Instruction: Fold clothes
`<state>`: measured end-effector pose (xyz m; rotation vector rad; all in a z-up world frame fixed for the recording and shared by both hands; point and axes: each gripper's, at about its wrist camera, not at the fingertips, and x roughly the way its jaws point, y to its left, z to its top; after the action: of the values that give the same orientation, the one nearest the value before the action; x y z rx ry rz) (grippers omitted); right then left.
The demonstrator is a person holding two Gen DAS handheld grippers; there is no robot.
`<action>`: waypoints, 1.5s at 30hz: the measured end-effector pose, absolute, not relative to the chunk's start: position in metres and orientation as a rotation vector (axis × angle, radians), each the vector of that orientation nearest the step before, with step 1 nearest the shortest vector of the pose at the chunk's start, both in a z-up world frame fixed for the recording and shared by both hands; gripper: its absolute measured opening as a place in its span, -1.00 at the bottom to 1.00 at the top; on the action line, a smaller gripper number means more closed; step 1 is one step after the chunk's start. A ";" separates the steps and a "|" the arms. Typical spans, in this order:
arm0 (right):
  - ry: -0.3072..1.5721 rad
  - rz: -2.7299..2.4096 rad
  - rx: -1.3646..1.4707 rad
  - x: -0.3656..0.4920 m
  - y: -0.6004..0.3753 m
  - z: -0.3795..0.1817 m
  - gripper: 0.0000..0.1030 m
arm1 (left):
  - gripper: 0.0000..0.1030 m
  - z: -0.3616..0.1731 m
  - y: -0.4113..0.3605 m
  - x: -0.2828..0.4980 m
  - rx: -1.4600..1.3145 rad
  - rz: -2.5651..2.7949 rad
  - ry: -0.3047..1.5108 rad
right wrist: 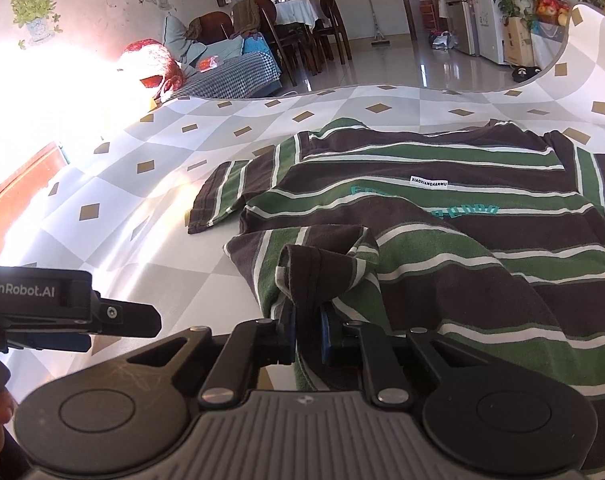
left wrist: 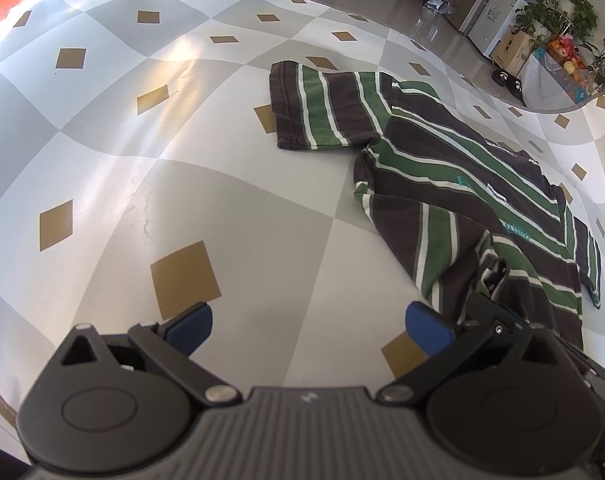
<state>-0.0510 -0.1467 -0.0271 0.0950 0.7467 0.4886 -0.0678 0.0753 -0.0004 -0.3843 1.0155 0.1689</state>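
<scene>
the brown t-shirt with green and white stripes (right wrist: 442, 216) lies spread on a table covered in a grey and white checked cloth with small tan diamonds (left wrist: 102, 152). its front faces up, showing teal lettering and a small white sewn label (right wrist: 427, 184) across the chest. one short sleeve (left wrist: 318, 108) is laid out flat toward the far left of the garment, resting on the cloth. the near lower corner of the shirt is bunched and pulled up off the table into a loose fold.

the right gripper (right wrist: 306, 328) has its blue pads pinched together on that bunched hem, the fabric rising in a crumpled peak just above the fingertips; the jaws stand almost fully together with only the cloth between them. in the left wrist view the same gripper's black tip can be seen at the raised hem, at the shirt's near edge.

the left gripper (left wrist: 308, 328) hangs over bare tablecloth just beside the shirt's near left edge, its two blue pads spread wide apart and nothing between them. its right pad (left wrist: 428, 326) is close to the shirt's edge; whether it touches cannot be told. in the right wrist view this gripper's black body, with white lettering on its side, shows at the left.
</scene>
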 end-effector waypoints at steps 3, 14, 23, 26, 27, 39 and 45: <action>0.735 0.528 0.089 -0.058 -0.144 -0.020 -0.81 | 0.99 0.007 0.077 -0.071 -0.374 0.189 0.979; 0.755 0.853 0.048 -0.108 -0.112 -0.003 -0.83 | 0.99 0.051 0.109 -0.105 -0.399 0.315 0.767; 0.900 1.068 -0.180 -0.155 -0.071 -0.042 -0.79 | 1.00 0.033 0.112 -0.115 -0.399 0.337 0.838; 0.926 1.078 -0.191 -0.158 -0.072 -0.046 -0.65 | 1.00 0.029 0.103 -0.113 -0.374 0.314 0.853; 0.918 1.074 -0.194 -0.159 -0.074 -0.044 -0.59 | 1.00 0.028 0.100 -0.113 -0.364 0.305 0.856; 0.882 0.763 -0.109 -0.132 -0.132 -0.022 -0.33 | 0.99 0.015 0.072 -0.099 -0.324 0.222 0.909; 0.842 0.511 0.010 -0.115 -0.182 -0.012 -0.23 | 0.99 0.001 0.046 -0.092 -0.278 0.165 0.960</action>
<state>-0.1149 -0.1824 -0.0116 0.0104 0.8422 0.5108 -0.0918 0.0457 0.0008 -0.2778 0.9595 0.1648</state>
